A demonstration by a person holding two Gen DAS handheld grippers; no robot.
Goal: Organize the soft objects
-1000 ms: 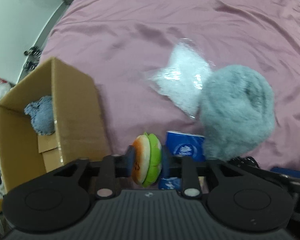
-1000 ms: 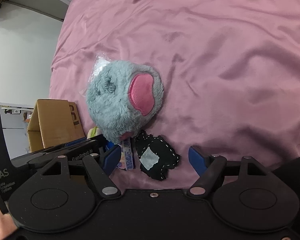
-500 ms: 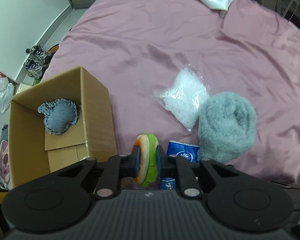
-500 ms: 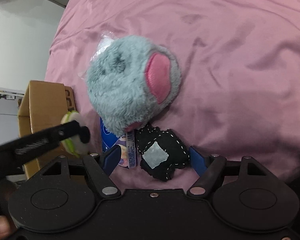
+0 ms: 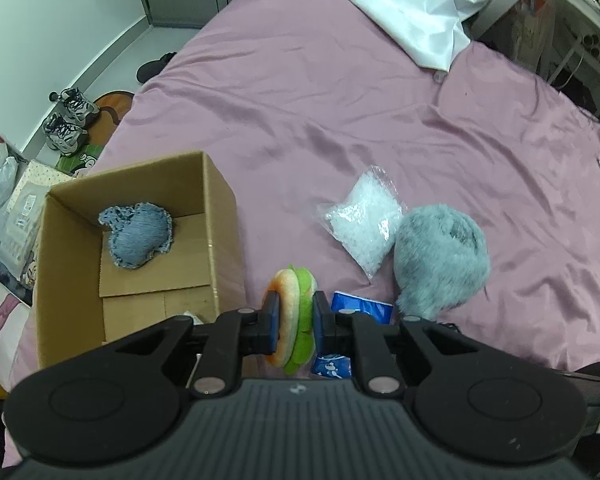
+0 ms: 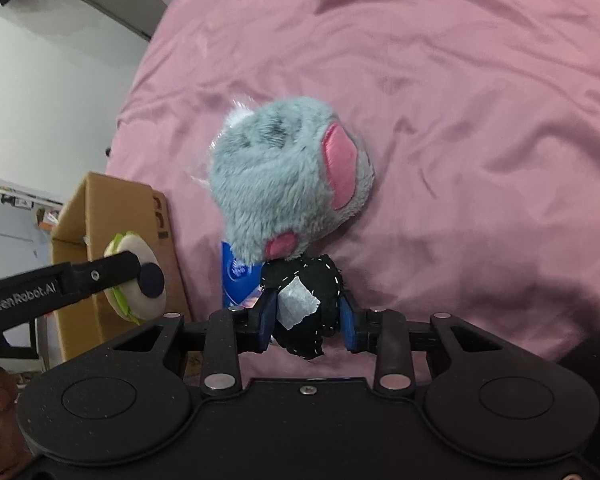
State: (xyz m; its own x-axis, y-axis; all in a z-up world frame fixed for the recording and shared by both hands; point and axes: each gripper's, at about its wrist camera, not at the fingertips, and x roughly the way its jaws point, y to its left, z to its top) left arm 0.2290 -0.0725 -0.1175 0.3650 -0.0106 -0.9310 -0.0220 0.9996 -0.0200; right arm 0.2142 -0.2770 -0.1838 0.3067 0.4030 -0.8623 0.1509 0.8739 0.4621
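Note:
My left gripper [image 5: 294, 322] is shut on a small burger plush [image 5: 294, 304], orange and green, held above the bed just right of the open cardboard box [image 5: 220, 220]. A denim heart cushion [image 5: 138, 236] lies inside the box. In the right wrist view the burger plush [image 6: 134, 276] shows beside the box [image 6: 112, 208]. My right gripper [image 6: 307, 316] is shut on a black stitched plush [image 6: 304, 296] with a grey patch, low over the bed. A grey furry plush [image 6: 284, 184] with pink ears lies just beyond it; it also shows in the left wrist view [image 5: 440, 256].
A blue tissue pack [image 5: 358, 306] and a clear bag of white pellets [image 5: 364, 220] lie on the pink bedsheet [image 5: 340, 100]. A white cloth [image 5: 412, 4] lies at the far end. Shoes [image 5: 66, 124] and bags are on the floor left of the bed.
My left gripper closed on the burger plush and lifted it high above the bed. My right gripper moved forward and closed on the black plush.

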